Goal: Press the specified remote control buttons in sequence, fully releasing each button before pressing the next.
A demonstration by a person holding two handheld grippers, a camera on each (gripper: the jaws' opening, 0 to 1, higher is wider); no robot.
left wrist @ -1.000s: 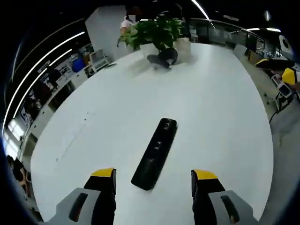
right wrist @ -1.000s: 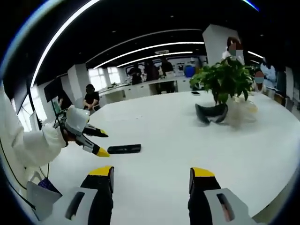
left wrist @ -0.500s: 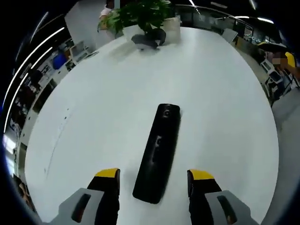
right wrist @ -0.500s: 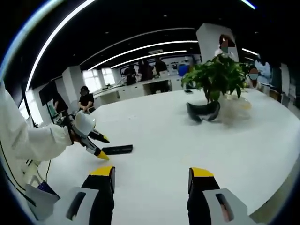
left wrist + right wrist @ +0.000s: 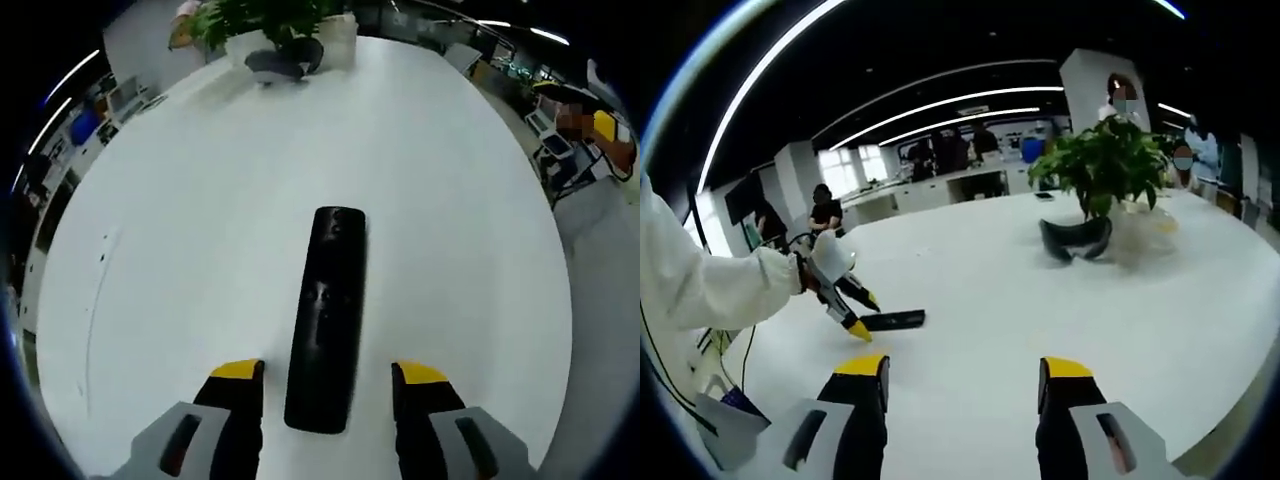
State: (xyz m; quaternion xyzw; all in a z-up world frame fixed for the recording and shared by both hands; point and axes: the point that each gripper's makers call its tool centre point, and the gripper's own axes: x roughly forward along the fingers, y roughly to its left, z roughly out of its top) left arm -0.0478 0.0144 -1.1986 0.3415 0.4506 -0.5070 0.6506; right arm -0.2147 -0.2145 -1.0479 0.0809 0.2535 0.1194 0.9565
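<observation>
Remote (image 5: 326, 318), 1 only, lies on table (image 5: 180, 230) between open left gripper (image 5: 327, 377) jaws; right gripper (image 5: 961, 372) open.

Remote control (image 5: 327, 320): black plastic, semi-gloss, faint reflections. Counter (image 5: 200, 200): smooth white surface, matt with soft sheen. Left gripper (image 5: 328, 375): matt black jaws, yellow tips.

i can read no text, label, brand or number in my two views. the remote (image 5: 327, 320) has some small marks on its black face, but they are too blurred for me to tell what they say.
</observation>
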